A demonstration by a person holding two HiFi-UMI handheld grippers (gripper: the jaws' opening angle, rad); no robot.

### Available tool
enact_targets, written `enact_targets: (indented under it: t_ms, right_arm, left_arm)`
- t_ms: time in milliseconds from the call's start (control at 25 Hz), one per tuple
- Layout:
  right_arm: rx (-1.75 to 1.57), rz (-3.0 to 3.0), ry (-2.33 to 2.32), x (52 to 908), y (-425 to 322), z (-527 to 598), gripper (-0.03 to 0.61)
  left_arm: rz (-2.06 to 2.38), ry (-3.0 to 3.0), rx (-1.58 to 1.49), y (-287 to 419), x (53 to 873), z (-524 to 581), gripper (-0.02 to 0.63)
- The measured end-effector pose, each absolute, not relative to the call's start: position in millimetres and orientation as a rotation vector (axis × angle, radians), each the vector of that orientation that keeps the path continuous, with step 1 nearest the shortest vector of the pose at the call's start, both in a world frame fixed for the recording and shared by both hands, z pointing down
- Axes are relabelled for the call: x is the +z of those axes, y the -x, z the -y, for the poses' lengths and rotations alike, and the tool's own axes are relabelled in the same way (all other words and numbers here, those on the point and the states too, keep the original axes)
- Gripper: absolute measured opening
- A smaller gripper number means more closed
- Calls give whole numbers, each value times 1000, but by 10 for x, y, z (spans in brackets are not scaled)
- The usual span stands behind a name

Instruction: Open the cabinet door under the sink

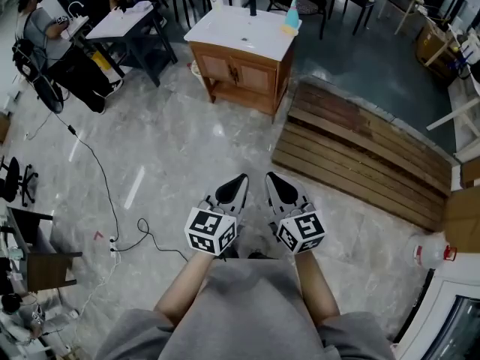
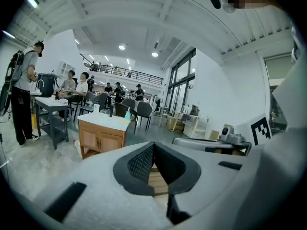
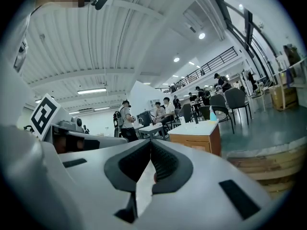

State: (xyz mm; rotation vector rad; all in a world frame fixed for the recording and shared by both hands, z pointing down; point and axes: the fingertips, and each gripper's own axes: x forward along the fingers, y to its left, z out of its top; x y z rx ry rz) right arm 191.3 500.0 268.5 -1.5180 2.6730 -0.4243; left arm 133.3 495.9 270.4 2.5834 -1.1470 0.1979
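Across floor, cabinet [image 1: 240, 72] doors shut, handles barely discernible; left gripper [image 1: 242, 178], right gripper [image 1: 269, 176] fingers closed, empty.

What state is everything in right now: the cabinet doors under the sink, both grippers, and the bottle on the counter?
Cabinet doors: both closed.
Left gripper: shut, nothing between its jaws, well short of the doors.
Right gripper: shut, empty, beside the left one.
Blue bottle: upright at the right end of the counter.
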Motion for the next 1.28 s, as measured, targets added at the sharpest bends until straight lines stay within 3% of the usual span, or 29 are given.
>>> enact_targets:
  t_ms: [600, 1280]
  right_arm:
    - [-461, -2689, 1516, 2810, -1559, -4189, 11]
    - [-471, -2653, 1630, 2806, -648, -3014, 11]
  left_arm:
    - [1146, -2545, 148, -1006, 2797, -4023, 8]
    - [1058, -2563, 113, -60, 2786, -2836, 8]
